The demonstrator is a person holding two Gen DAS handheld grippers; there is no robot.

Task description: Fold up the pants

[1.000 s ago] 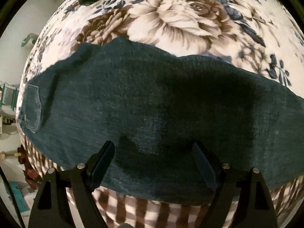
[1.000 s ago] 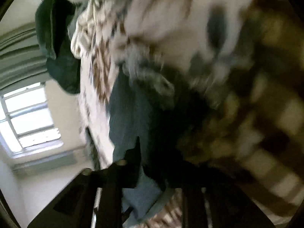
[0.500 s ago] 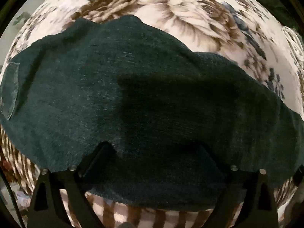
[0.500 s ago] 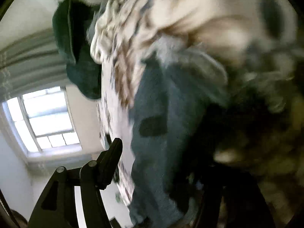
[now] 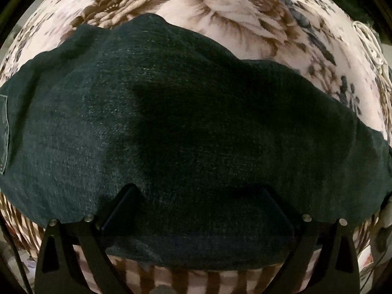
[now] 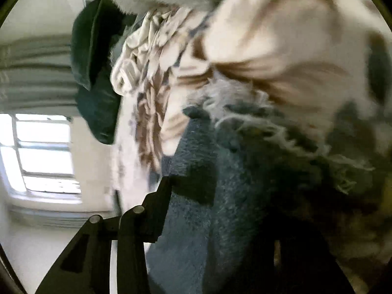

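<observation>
Dark blue-green denim pants (image 5: 186, 127) lie flat across a floral blanket (image 5: 220, 7) on a bed, filling the left wrist view. My left gripper (image 5: 196, 210) is open, low over the near edge of the pants, fingers spread wide, holding nothing. In the blurred, tilted right wrist view the frayed hem end of the pants (image 6: 208, 176) sits between the fingers of my right gripper (image 6: 220, 208). Its left finger (image 6: 159, 203) shows; the right one is lost in shadow. The fingers look apart.
A brown striped blanket border (image 5: 171, 279) runs along the near bed edge. A dark green garment (image 6: 95, 80) and a crumpled cream cloth (image 6: 137, 61) lie further along the bed. A window (image 6: 41, 154) and wall are beyond.
My left gripper has moved lower and closer onto the pants. The right gripper has swung along the bed towards the frayed hem, which now sits between its fingers.
</observation>
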